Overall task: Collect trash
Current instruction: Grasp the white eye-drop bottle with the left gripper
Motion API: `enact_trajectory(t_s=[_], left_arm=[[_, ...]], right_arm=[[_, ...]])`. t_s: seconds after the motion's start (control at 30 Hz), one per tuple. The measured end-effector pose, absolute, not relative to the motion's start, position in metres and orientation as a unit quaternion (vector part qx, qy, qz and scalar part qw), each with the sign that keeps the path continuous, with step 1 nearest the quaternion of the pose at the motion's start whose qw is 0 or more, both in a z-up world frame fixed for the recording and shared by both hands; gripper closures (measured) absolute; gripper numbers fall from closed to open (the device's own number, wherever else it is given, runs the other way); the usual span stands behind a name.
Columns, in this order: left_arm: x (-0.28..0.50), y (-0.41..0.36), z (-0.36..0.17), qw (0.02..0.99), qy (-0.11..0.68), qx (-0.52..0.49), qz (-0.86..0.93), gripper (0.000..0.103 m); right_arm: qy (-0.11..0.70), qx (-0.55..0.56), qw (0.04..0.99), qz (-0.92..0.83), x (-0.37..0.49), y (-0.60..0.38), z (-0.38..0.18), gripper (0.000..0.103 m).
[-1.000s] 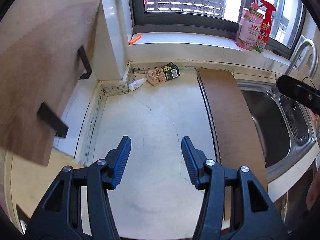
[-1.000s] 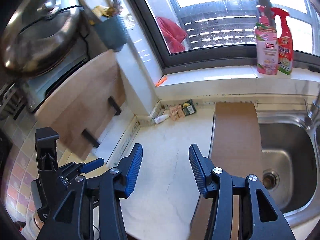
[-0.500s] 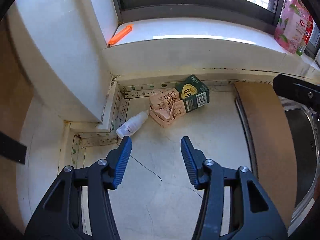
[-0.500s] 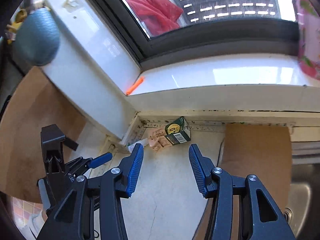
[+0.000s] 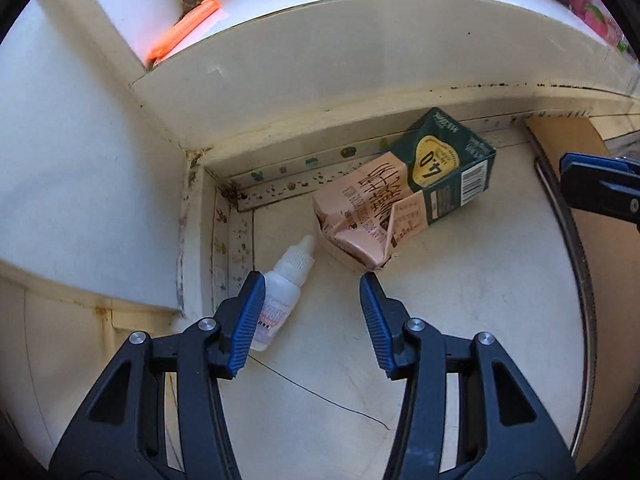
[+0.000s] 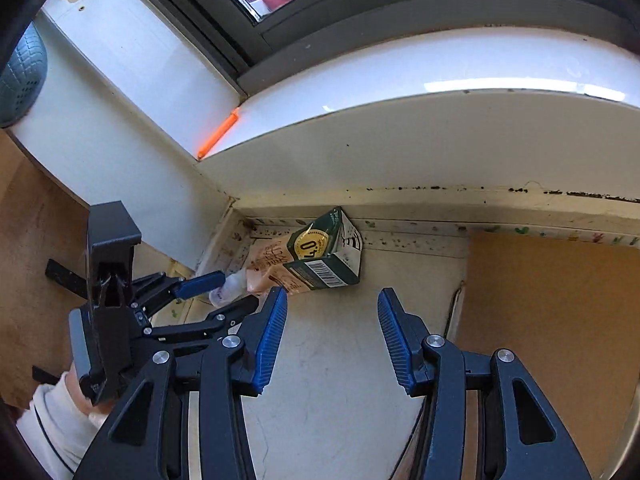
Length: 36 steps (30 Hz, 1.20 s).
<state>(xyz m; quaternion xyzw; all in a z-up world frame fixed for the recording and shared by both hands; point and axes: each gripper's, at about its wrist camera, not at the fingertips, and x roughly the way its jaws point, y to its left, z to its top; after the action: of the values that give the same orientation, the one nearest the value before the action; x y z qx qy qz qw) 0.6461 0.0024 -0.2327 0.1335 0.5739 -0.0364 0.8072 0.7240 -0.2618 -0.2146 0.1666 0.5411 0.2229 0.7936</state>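
Note:
A crushed pink and green drink carton (image 5: 404, 200) lies on its side in the back corner of the counter; it also shows in the right wrist view (image 6: 312, 260). A small white dropper bottle (image 5: 282, 290) lies just left of it, also seen in the right wrist view (image 6: 230, 290). My left gripper (image 5: 312, 292) is open, low over the counter, its left finger beside the bottle and its right fingertip near the carton's torn end. My right gripper (image 6: 332, 320) is open and empty, a short way in front of the carton.
An orange clip (image 5: 184, 28) lies on the white window ledge (image 6: 400, 92) above the corner. A wooden board (image 6: 552, 340) lies on the counter to the right. A wooden cutting board (image 6: 32, 240) leans at the left. The cracked counter (image 5: 460, 320) stretches toward me.
Both grippers have moved forward toward the back corner. The carton and bottle now look much larger and sit right at the left gripper's fingertips. Both stay open.

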Motion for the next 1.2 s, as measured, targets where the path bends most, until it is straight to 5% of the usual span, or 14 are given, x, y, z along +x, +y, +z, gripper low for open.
enact_trajectory(t_s=[0.4, 0.83, 1.2], left_arm=[[0.670, 0.006, -0.256, 0.788, 0.599, 0.133, -0.053, 0.057], [0.646, 0.027, -0.255, 0.782, 0.619, 0.066, -0.031, 0.078], [0.595, 0.045, -0.249, 0.791, 0.609, 0.037, 0.034, 0.081]], right_arm=[[0.537, 0.162, 0.797, 0.224, 0.718, -0.260, -0.220, 0.054], [0.527, 0.149, 0.804, 0.230, 0.723, -0.241, -0.213, 0.054], [0.490, 0.030, 0.819, 0.299, 0.740, -0.191, -0.200, 0.047]])
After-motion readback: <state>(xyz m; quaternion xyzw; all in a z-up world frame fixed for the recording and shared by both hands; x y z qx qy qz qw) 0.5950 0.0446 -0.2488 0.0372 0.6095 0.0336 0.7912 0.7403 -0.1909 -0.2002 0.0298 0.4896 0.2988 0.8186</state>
